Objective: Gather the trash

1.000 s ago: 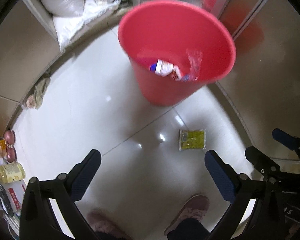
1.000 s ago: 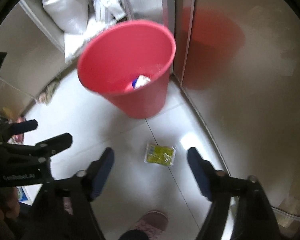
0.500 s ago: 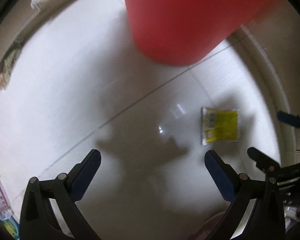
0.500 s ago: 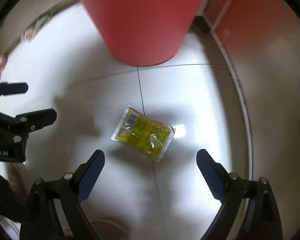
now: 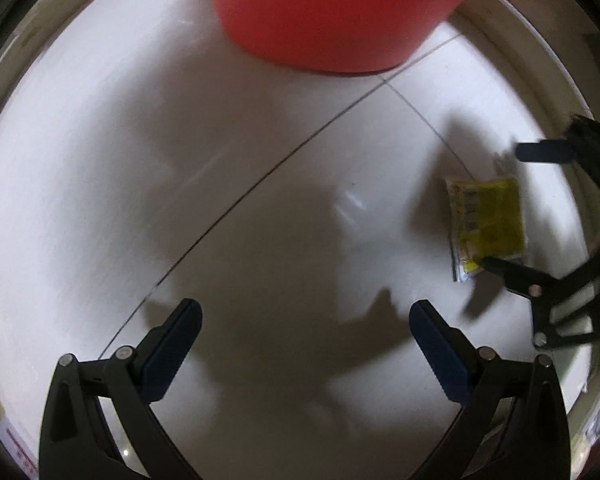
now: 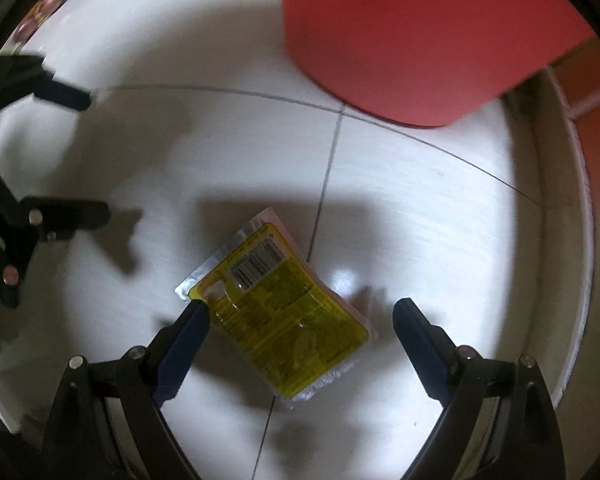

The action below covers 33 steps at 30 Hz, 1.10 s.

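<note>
Right wrist view: the yellow packet (image 6: pixel 278 312) lies flat on the floor (image 6: pixel 420 208) between the spread right tongs (image 6: pixel 300 312), its long axis diagonal to their gap. The left tongs (image 5: pixel 306 312), also spread, stand well aside.

We see a yellow packet (image 6: pixel 276 316) with silver clear edges, black barcode and dark print; a plain red bin (image 6: pixel 420 36); glossy white floor tiles (image 5: pixel 180 160) with thin dark grout lines; both grippers, left (image 5: pixel 305 354) and right (image 6: pixel 300 338), black with dark blue pads
</note>
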{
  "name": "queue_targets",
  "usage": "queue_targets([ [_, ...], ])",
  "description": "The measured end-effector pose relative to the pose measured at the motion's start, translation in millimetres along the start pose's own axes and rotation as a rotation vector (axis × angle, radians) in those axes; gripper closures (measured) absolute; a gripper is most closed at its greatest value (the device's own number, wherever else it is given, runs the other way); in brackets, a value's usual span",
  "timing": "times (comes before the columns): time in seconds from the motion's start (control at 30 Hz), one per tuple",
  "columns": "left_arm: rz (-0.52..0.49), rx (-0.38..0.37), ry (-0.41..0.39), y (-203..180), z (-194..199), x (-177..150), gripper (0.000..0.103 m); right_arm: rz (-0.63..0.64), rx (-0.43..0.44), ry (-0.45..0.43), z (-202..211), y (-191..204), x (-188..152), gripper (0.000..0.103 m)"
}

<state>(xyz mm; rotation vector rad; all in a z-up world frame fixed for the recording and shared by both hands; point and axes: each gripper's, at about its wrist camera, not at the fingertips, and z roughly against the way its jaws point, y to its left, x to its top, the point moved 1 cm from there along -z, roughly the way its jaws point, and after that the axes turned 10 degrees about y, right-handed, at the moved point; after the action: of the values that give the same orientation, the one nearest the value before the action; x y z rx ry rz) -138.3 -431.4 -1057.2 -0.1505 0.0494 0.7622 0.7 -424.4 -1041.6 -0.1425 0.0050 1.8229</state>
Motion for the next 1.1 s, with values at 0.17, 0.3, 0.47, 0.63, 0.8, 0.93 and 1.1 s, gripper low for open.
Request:
queue_targets([
  [0.17, -0.026, -0.017, 0.003, 2, -3, 3, 0.0, 0.1, 0.029, -0.003, -16, 12, 2, 0.011],
  [0.3, -0.028, -0.011, -0.002, 4, -5, 7, 0.0, 0.115, 0.055, -0.03, -19, 15, 4, 0.008],
  [0.47, -0.02, -0.003, -0.012, 8, -9, 3, 0.0, 0.146, 0.061, -0.063, -18, 20, 3, 0.018],
  [0.63, -0.025, 0.0, -0.018, 12, 3, -3, 0.0, 0.149, 0.065, -0.073, -12, 29, 0, 0.052],
  [0.8, -0.047, 0.002, -0.019, 8, 6, -5, 0.0, 0.1, 0.055, -0.118, -12, 43, -6, 0.065],
  [0.93, -0.055, 0.02, -0.028, 8, 11, -7, 0.0, 0.043, 0.05, -0.14, -12, 48, -11, 0.07],
  [1.1, -0.063, -0.001, -0.05, 12, 24, -5, 0.0, 0.005, 0.046, -0.162, -1, 63, -9, 0.071],
])
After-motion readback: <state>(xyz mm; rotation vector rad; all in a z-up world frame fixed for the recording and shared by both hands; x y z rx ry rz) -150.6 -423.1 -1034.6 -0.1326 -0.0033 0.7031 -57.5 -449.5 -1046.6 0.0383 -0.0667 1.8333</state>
